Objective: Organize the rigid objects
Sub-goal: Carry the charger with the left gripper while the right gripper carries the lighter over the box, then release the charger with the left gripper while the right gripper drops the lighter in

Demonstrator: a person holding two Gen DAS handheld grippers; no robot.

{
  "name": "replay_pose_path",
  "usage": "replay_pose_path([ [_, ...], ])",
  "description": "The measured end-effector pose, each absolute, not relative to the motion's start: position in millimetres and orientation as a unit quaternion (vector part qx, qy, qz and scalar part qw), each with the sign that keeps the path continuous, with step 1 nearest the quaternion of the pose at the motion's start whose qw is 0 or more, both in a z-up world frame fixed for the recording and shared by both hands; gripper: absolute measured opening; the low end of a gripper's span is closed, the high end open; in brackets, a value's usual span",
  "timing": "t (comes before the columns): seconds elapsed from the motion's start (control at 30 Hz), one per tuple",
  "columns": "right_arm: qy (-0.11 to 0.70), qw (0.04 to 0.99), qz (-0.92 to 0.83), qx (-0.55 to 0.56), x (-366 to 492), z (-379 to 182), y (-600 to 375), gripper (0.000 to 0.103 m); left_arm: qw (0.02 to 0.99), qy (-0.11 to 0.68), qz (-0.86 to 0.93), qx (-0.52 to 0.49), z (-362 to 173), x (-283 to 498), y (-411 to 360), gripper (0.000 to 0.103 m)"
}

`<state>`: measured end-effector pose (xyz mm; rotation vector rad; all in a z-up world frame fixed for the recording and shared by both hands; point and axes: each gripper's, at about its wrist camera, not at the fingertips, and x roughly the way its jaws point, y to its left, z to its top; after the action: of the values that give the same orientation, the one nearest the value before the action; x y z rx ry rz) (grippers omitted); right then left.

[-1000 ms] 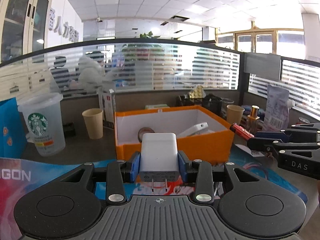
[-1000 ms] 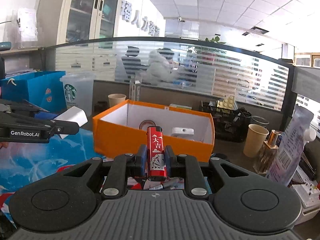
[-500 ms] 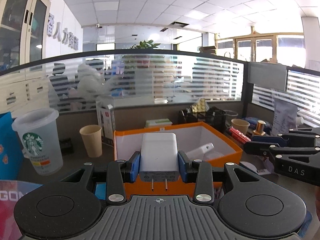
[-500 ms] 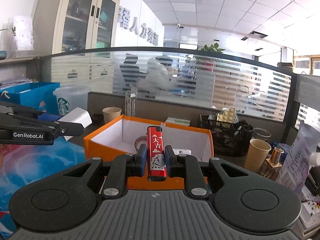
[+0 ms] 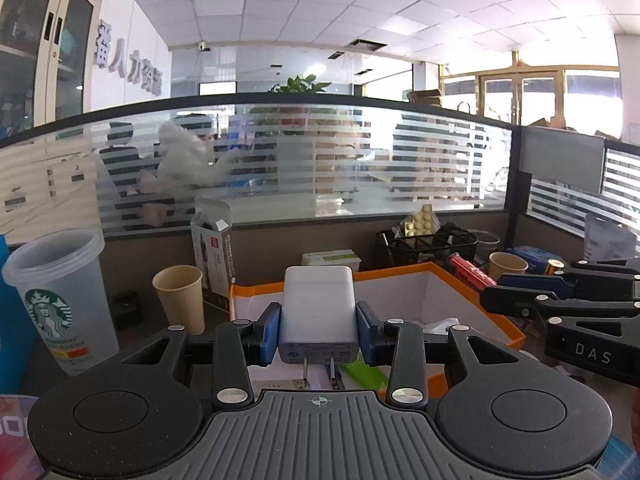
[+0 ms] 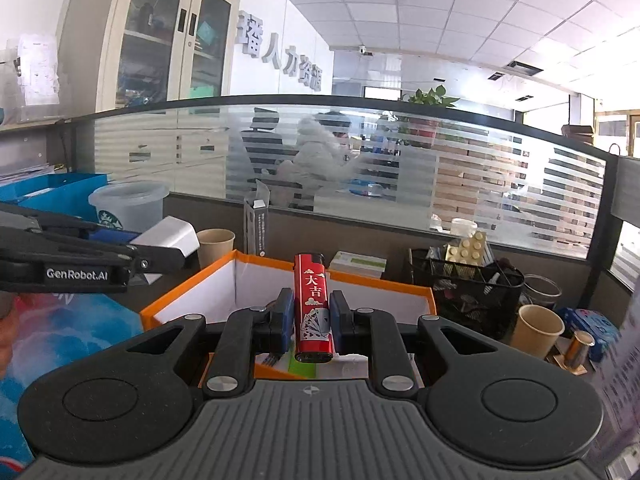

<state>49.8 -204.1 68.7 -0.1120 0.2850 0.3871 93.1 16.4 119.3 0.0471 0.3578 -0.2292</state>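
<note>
1. Left tongs (image 5: 318,334): clenched on white charger (image 5: 318,312), 2 prongs toward camera; above orange box (image 5: 404,274).
2. Right tongs (image 6: 310,322): clenched on upright red lighter (image 6: 313,307), playing-card print; above same box.

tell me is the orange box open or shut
Open. The orange box has no lid on it in either view; its white inner walls show, with items lying inside, behind the red lighter held by the right gripper.

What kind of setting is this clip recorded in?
Most likely an open-plan office: a desk behind a striped glass partition, a filing cabinet by the wall, and a mesh desk organiser nearby.
</note>
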Motion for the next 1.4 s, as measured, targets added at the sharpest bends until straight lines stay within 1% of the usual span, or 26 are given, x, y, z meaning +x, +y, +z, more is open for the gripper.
replay_pose_path([
  [0.27,0.156,0.967,0.196,-0.04,88.7,60.7,-196.9,0.017,0.972,0.2,-0.119,0.027,104.1,124.8,9.2,0.037],
  [0.7,0.207,0.958,0.195,-0.03,143.1,24.0,-189.2,0.017,0.96,0.252,-0.12,0.02,67.4,176.4,10.1,0.037],
  [1.0,0.235,0.952,0.193,-0.024,165.9,4.4,-183.6,0.017,0.953,0.273,-0.125,0.025,52.2,193.1,4.5,0.037],
  [1.4,0.246,0.947,0.201,-0.038,176.0,0.0,-174.0,0.014,0.947,0.294,-0.126,0.027,40.3,206.8,0.6,0.037],
])
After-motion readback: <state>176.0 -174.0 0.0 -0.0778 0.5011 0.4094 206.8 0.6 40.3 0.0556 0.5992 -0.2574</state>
